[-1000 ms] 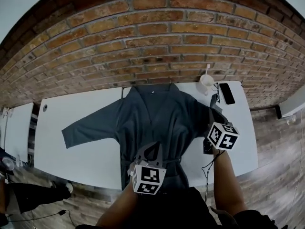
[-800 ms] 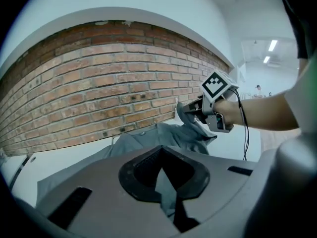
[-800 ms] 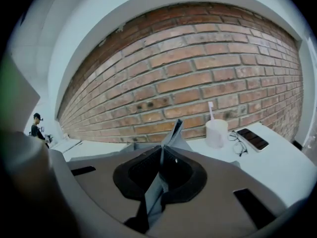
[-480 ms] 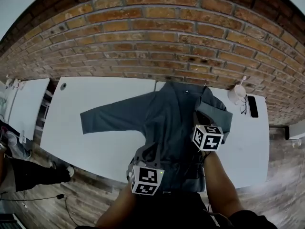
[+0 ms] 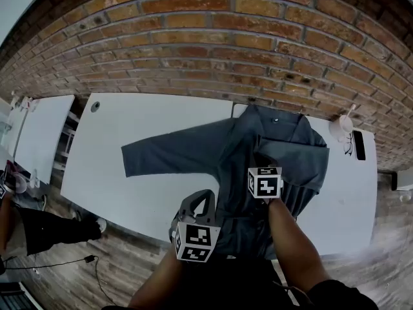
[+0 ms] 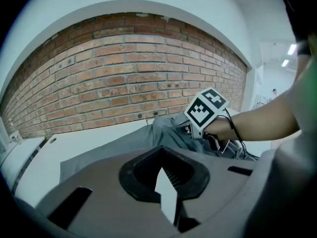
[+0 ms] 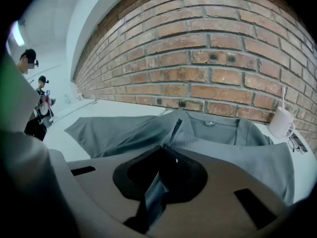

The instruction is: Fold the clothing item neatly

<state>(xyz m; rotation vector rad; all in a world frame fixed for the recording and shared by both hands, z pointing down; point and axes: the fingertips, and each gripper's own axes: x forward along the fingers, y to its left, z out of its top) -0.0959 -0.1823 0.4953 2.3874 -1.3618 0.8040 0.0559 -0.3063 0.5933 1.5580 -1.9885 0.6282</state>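
Observation:
A dark grey robe-like garment [image 5: 239,154] lies on the white table [image 5: 129,192], collar toward the brick wall, its left sleeve [image 5: 168,154] spread out flat. My right gripper [image 5: 261,165] hovers over the garment's middle, shut on grey cloth of the right sleeve [image 5: 293,154], which lies folded over the body. In the right gripper view a strip of that cloth [image 7: 154,195] shows between the jaws, with the collar [image 7: 213,125] ahead. My left gripper [image 5: 201,200] is shut and empty near the table's front edge, by the hem; in the left gripper view its jaws meet at the left gripper's tip [image 6: 166,195].
A white mug [image 5: 339,128] with a stick in it, glasses [image 7: 296,144] and a dark phone [image 5: 359,145] sit at the table's far right. A second white table [image 5: 39,128] stands to the left. People stand at the far left [image 7: 37,100].
My right gripper has travelled from the table's right side to over the garment's middle, drawing the right sleeve across the body. The left gripper has shifted a little along the front edge.

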